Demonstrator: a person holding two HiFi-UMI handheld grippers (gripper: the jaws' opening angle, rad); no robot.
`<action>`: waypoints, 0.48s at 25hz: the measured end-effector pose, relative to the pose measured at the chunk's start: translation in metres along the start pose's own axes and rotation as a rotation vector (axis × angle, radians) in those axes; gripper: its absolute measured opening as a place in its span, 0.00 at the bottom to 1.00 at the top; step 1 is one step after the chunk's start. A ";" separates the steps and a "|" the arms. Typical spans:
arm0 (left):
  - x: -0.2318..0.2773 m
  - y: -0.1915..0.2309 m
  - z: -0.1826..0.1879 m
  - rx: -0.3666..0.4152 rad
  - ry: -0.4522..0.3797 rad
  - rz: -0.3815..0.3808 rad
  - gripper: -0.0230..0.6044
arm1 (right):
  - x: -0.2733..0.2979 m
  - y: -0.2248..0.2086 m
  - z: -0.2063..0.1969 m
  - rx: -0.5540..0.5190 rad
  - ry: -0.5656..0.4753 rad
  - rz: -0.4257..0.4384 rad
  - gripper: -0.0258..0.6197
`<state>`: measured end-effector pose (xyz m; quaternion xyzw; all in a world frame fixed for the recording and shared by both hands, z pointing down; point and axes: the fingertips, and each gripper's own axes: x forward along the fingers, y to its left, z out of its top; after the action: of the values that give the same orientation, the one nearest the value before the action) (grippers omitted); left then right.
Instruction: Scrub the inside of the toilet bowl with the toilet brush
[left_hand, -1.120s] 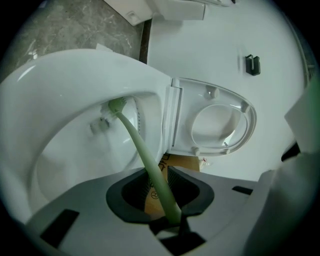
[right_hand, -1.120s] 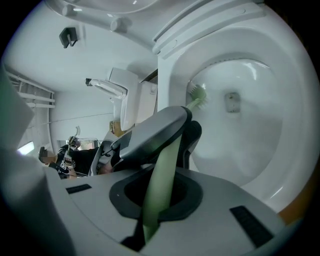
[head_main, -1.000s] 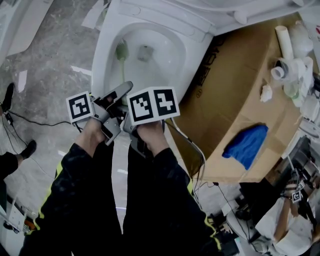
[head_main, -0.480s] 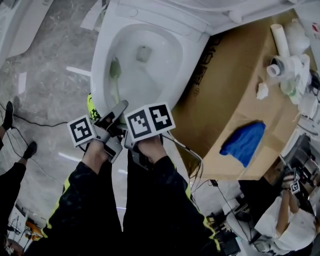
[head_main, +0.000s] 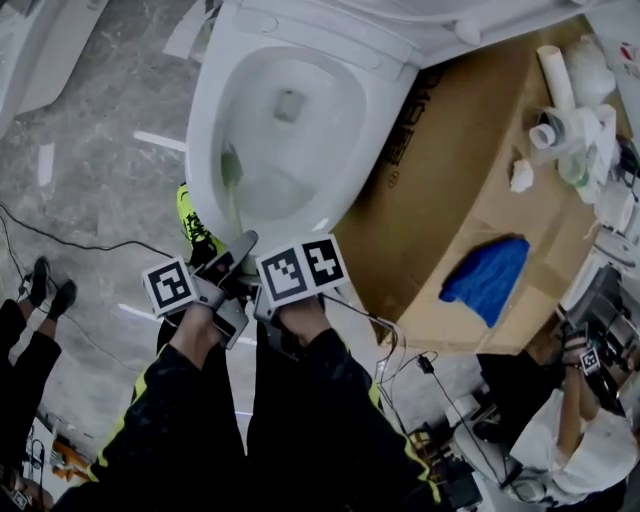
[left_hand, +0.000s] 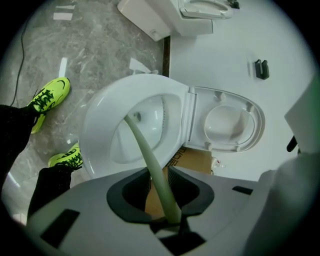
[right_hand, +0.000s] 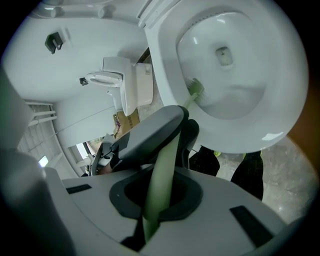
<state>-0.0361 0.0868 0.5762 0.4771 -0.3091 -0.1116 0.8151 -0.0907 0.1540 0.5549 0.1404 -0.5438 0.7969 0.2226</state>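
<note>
Toilet brush (head_main: 232, 168) leans on the toilet bowl (head_main: 203, 120) wall; left gripper (left_hand: 160, 192) and right gripper (right_hand: 157, 192), side by side, clamp its handle.

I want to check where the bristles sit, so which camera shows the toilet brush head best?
The right gripper view: the brush head shows clear green bristles against the toilet bowl wall. The head view shows it small; the left gripper view mainly shows the handle.
</note>
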 end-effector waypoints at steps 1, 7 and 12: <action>-0.002 0.002 -0.003 -0.007 0.006 0.009 0.21 | 0.001 0.000 -0.004 0.013 -0.002 0.003 0.07; -0.010 0.013 -0.018 -0.006 0.065 0.072 0.21 | 0.003 -0.001 -0.019 0.099 -0.037 0.039 0.07; -0.010 0.018 -0.030 -0.009 0.124 0.101 0.21 | 0.000 -0.003 -0.025 0.161 -0.083 0.049 0.07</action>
<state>-0.0278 0.1223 0.5767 0.4631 -0.2814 -0.0419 0.8394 -0.0888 0.1782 0.5483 0.1773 -0.4901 0.8366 0.1686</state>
